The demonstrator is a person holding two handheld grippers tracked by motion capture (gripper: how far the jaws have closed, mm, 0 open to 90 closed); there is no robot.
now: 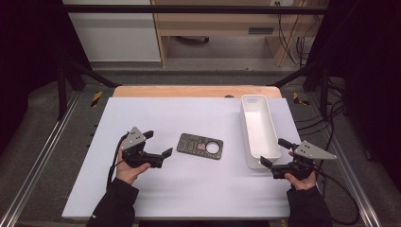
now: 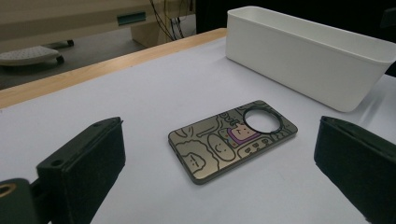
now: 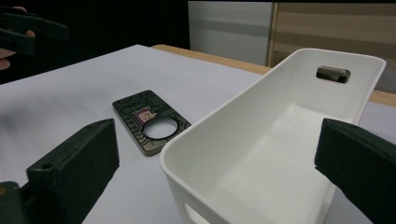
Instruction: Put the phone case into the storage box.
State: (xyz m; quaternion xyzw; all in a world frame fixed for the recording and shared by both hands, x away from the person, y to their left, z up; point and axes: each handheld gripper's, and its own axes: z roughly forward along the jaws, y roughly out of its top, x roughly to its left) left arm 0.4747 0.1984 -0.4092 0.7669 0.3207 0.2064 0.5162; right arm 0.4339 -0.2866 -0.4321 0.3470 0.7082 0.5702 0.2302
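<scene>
A flat phone case with cartoon drawings and a round camera hole lies on the white table top, near its middle. In the left gripper view the case lies ahead between the wide-apart jaws. My left gripper is open, just left of the case, holding nothing. A long white bin stands to the right of the case, empty inside. My right gripper is open at the bin's near end, nothing in it. The case lies left of the bin in the right gripper view.
The white sheet covers a wooden table whose far edge shows beyond it. Metal frame rails run along both sides. Cables trail at the right. Open table surface lies in front of the case and at the far left.
</scene>
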